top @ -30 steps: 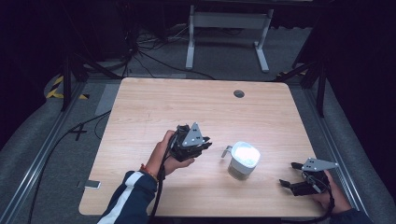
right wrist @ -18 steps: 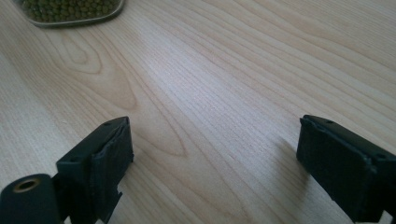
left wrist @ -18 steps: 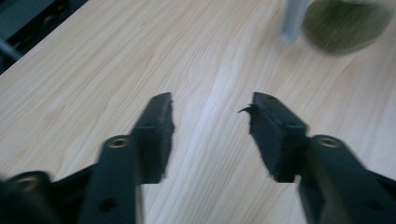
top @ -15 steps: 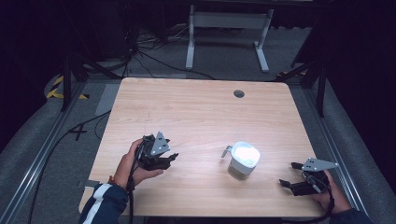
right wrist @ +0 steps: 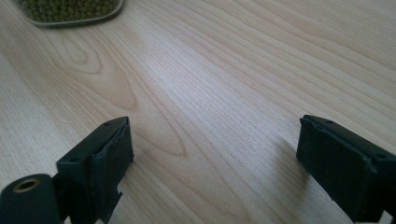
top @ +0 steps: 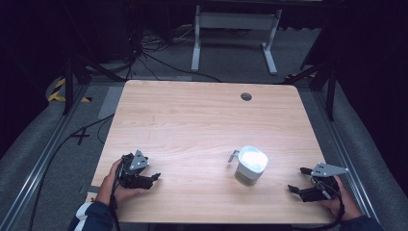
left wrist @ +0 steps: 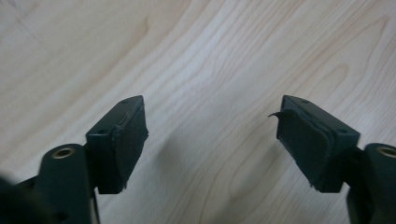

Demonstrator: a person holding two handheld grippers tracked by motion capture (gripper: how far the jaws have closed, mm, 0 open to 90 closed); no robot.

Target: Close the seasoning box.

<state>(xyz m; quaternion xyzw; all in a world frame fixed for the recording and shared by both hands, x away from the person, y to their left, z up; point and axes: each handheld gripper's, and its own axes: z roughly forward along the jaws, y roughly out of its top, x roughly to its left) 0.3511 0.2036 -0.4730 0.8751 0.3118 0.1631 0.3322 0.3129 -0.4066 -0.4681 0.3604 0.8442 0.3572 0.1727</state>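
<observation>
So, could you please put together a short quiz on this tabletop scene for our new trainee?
1. True or false: the left gripper is shut on the jar.
2. Which gripper lies nearer the jar? A) the left gripper B) the right gripper C) both touch it
3. Fill in: through the jar's clear wall, the right gripper view shows small ____ beans.

Key:
1. False. Its jaws stand open over bare table, well apart from the jar.
2. B. The right gripper rests near the table's right edge, open, closer to the jar yet not touching it.
3. Green.
</observation>
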